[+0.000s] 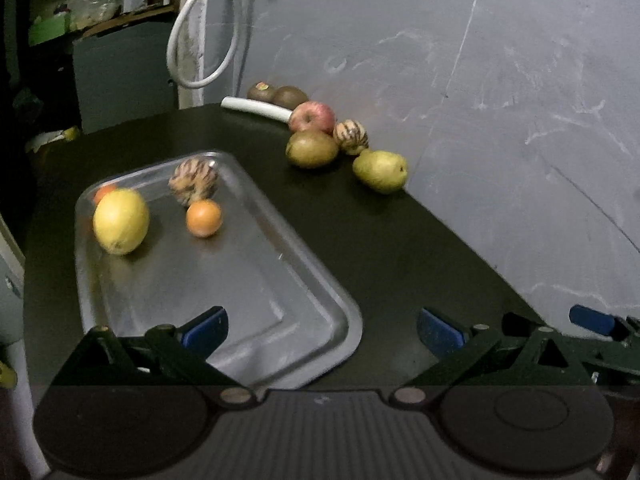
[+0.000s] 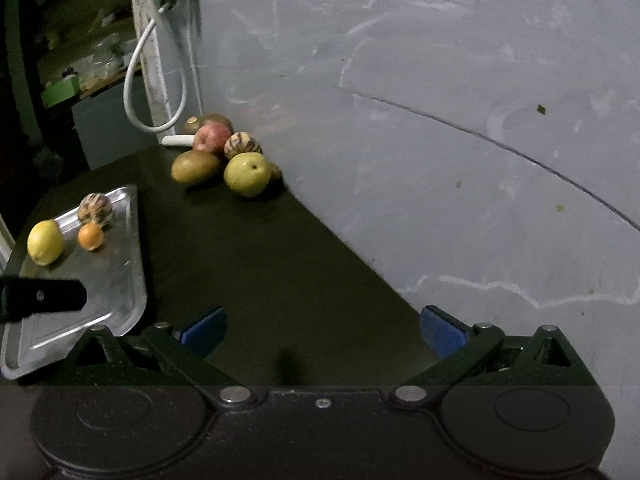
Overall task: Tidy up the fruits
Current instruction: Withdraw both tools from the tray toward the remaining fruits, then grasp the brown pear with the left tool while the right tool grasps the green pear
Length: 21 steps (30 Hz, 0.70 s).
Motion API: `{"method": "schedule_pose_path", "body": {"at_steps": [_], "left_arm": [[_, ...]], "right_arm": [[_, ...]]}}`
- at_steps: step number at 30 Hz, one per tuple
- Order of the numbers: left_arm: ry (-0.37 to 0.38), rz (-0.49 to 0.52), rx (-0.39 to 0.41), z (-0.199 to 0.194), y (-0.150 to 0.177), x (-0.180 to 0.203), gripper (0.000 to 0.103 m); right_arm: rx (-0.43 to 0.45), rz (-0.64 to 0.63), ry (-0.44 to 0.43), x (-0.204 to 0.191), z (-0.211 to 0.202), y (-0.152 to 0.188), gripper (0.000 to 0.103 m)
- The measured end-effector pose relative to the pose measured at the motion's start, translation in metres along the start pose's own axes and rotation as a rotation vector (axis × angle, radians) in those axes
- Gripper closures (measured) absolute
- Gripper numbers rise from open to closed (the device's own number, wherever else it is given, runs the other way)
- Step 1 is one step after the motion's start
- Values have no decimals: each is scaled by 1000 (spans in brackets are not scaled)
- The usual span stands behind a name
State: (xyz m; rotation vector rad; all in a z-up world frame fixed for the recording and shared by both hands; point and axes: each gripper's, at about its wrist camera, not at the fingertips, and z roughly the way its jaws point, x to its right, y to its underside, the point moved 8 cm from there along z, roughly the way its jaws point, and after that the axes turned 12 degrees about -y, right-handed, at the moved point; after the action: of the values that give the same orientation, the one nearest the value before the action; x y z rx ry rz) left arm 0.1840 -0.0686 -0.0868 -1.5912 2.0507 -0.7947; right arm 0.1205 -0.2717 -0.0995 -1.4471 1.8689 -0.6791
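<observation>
Tray partly filled, a pile left to move.

Both our grippers, left gripper (image 1: 322, 330) and right gripper (image 2: 323, 330), have jaws spread and empty. On the tray (image 1: 256, 320) under our left jaws lie a lemon (image 1: 121, 221), an orange (image 1: 203, 218) and a striped fruit (image 1: 193, 180); well ahead of our right jaws wait the pear (image 2: 248, 174), apple (image 2: 212, 138) and others.

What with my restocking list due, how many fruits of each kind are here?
Lemon: 1
Oranges: 2, one half hidden
Striped fruits: 2
Red apple: 1
Kiwis: 2
Green pear: 1
Brownish-green fruit: 1
Total: 10
</observation>
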Motion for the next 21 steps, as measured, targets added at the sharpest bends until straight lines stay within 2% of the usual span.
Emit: {"method": "schedule_pose_path", "body": {"at_steps": [8,15,21], "left_arm": [[-26,12,17,19,-31,7,1],[-67,25,12,48,-55,3,1],[-86,-22,-4,83,-81,-8,1]], "right_arm": [[-2,6,-28,0,24,-12,1],[-19,-17,-86,-14,59,-26,1],[-28,-19,-139,-32,94,-41,1]]}}
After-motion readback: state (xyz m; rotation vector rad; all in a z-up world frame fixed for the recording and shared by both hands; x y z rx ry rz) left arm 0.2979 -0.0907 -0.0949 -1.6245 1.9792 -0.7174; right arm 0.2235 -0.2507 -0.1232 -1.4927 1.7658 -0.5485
